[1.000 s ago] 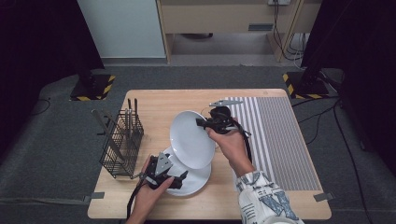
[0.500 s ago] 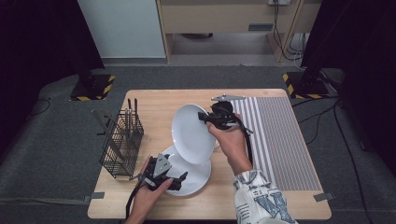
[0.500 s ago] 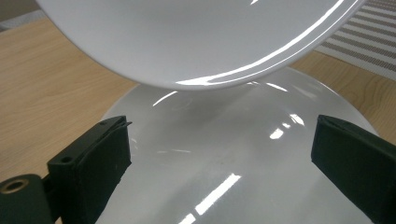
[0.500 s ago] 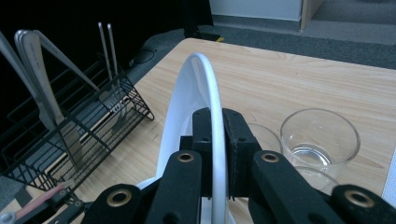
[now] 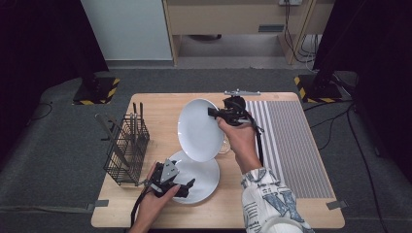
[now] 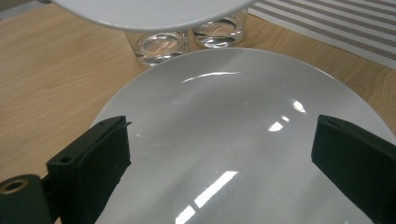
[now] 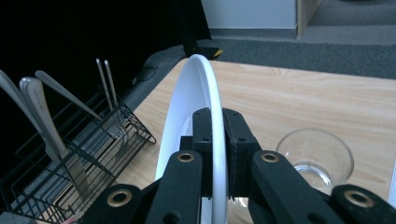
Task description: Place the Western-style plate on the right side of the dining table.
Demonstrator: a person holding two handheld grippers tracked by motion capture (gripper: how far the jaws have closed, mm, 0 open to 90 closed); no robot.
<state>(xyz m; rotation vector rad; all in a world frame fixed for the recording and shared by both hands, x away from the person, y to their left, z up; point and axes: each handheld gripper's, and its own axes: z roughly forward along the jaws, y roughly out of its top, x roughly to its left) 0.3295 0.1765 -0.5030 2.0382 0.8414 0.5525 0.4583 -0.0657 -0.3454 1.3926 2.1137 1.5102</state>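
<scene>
A white plate (image 5: 200, 130) hangs tilted almost upright over the middle of the table. My right gripper (image 5: 214, 112) is shut on its upper right rim. In the right gripper view the rim (image 7: 187, 98) runs edge-on between the two pads of my right gripper (image 7: 215, 116). A second white plate (image 5: 201, 177) lies flat near the table's front edge. My left gripper (image 5: 187, 187) rests low at its near left side. In the left gripper view my left gripper (image 6: 219, 123) stands open, its jaws wide apart over the flat plate (image 6: 243, 98).
Two empty glasses (image 6: 156, 44) (image 6: 219, 30) stand just beyond the flat plate, under the lifted one; one glass (image 7: 315, 156) shows in the right gripper view. A black wire basket (image 5: 127, 150) with cutlery stands at the left. A striped mat (image 5: 291, 141) covers the right side.
The right gripper has lifted its plate higher and away from the flat plate, tilting it more upright. The left gripper has stayed put.
</scene>
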